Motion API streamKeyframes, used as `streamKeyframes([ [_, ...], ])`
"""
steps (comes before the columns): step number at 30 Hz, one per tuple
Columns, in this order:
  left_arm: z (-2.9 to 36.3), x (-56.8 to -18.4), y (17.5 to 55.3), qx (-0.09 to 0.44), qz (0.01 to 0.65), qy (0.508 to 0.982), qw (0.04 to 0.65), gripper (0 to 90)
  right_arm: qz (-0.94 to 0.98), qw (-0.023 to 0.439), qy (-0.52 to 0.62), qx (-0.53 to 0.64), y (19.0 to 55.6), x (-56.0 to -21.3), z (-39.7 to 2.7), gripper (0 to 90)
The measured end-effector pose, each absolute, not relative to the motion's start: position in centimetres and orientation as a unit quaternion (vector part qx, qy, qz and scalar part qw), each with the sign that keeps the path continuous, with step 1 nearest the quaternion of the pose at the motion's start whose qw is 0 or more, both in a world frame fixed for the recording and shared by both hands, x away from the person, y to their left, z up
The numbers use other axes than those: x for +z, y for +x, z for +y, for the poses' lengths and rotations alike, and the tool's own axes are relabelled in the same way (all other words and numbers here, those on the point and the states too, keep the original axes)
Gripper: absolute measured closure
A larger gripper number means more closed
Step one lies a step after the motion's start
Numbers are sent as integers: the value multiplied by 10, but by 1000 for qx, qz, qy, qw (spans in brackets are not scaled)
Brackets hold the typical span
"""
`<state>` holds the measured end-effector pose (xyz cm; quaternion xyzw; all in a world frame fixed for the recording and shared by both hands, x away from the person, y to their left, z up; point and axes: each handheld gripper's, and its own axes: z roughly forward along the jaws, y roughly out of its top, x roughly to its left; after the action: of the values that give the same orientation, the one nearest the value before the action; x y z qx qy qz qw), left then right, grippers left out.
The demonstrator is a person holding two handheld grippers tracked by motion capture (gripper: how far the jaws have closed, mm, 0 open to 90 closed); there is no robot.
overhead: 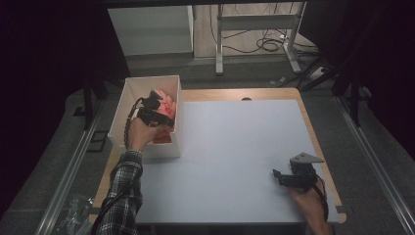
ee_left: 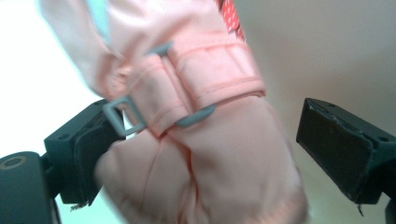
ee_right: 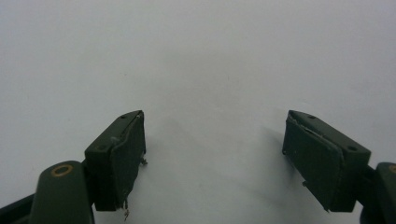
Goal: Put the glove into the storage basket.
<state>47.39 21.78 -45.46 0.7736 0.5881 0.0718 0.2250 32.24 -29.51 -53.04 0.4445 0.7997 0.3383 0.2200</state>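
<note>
A pale pink padded fabric item [ee_left: 224, 158] with a strap and a grey buckle [ee_left: 122, 114] lies in the white box [overhead: 147, 83] at the table's back left. My left gripper [overhead: 165, 108] reaches into the box, and the pink item [overhead: 170, 103] sits between its jaws. In the left gripper view the left gripper [ee_left: 205, 116] stands wide: the left pad is at the fabric's edge and the right pad is apart from it. My right gripper [overhead: 280, 176] rests open near the front right, and in its own view the right gripper [ee_right: 215, 123] has nothing between its fingers.
A white mat [overhead: 235, 147] covers the wooden table [overhead: 320, 147]. A bit of red dotted fabric [ee_left: 229, 16] shows behind the pink item. Beyond the table stand a desk frame [overhead: 254, 22] and floor cables [overhead: 269, 44].
</note>
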Motion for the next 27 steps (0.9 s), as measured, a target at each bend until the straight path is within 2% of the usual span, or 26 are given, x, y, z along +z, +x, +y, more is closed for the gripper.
streamKeyframes([
  [5,230,-440,469,84,589,765,245,121,800,220,445,338,322,-530,-295,214],
  [10,243,-436,467,95,591,756,266,258,800,220,445,338,322,-530,-295,214],
  [12,246,-434,465,104,596,747,276,282,800,220,445,338,322,-530,-295,214],
  [18,259,-422,461,142,611,724,288,431,800,220,445,338,322,-530,-295,214],
  [23,261,-429,465,166,623,733,218,647,800,220,445,338,322,-530,-295,214],
  [27,257,-451,474,160,635,738,160,710,800,220,444,338,322,-530,-295,214],
])
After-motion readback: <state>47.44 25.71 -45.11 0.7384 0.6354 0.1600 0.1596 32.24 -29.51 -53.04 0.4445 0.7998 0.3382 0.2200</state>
